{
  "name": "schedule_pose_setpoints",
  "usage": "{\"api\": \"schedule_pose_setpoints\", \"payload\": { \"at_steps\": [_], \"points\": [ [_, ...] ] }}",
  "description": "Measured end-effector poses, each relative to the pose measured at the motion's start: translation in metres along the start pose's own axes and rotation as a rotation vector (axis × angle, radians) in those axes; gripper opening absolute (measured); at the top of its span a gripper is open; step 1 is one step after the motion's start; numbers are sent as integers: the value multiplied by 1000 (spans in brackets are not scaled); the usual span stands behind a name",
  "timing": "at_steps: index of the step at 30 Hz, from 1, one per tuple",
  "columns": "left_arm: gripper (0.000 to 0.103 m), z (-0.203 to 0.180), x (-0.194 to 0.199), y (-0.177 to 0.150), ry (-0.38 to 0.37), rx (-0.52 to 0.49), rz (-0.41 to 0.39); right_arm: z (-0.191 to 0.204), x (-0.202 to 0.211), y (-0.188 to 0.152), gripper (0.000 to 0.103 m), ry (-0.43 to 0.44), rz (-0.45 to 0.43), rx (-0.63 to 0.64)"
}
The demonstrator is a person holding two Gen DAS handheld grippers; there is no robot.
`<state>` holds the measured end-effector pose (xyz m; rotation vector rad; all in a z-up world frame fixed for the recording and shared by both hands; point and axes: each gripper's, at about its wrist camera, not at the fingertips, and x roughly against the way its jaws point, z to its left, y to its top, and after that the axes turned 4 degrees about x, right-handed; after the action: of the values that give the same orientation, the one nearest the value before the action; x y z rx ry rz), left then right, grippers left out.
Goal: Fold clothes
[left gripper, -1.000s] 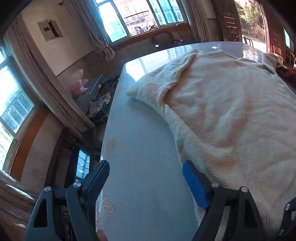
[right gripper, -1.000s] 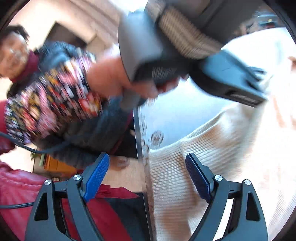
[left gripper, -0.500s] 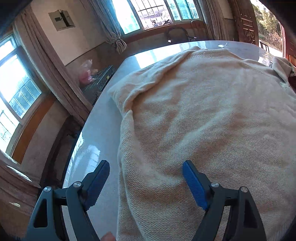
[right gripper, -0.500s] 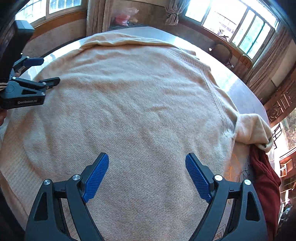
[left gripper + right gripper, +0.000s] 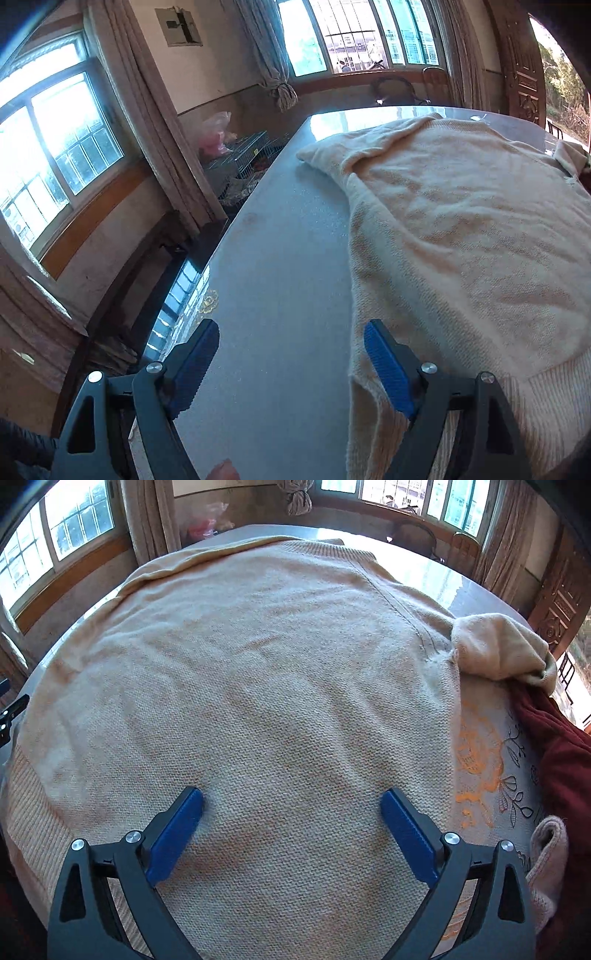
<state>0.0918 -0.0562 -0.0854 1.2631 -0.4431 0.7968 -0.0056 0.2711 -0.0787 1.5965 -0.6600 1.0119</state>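
A cream knitted sweater (image 5: 280, 672) lies spread flat over the table, with its ribbed hem (image 5: 26, 812) at the near left and one sleeve (image 5: 498, 650) bunched at the right. My right gripper (image 5: 291, 794) points down at the sweater's lower body; its jaws are opening and the knit between them is not pinched. My left gripper (image 5: 290, 326) stands open over bare grey table (image 5: 280, 240), its right finger (image 5: 388, 365) by the sweater's side edge (image 5: 354, 295). In the right wrist view the left gripper's tip (image 5: 11, 716) shows at the far left.
A dark red garment (image 5: 554, 760) lies at the table's right on a flower-printed cloth (image 5: 484, 760), with a pink cuff (image 5: 546, 849) near it. Beyond the table's left edge stand a wire cage and pink bag (image 5: 229, 147). A chair (image 5: 395, 88) is by the far windows.
My right gripper swung from the person and table edge to over the sweater, came closer to it, and its jaws widened. My left gripper shifted off the sweater to the bare table beside it.
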Motion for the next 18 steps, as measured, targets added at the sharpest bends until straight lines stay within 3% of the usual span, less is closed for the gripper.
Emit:
{"api": "schedule_pose_setpoints", "payload": {
  "at_steps": [3, 7, 13, 18],
  "points": [
    [83, -10, 1, -12, 92, -80, -19, 1, 1, 1, 100, 0, 3, 0],
    [82, -33, 7, -21, 238, -282, -90, 4, -2, 0, 100, -1, 12, 2],
    [81, 3, 4, -32, 265, -170, -43, 4, -3, 1, 100, -1, 11, 4],
    [80, 9, 8, -24, 216, -182, -12, 4, -5, 4, 100, 3, 20, 11]
  ]
}}
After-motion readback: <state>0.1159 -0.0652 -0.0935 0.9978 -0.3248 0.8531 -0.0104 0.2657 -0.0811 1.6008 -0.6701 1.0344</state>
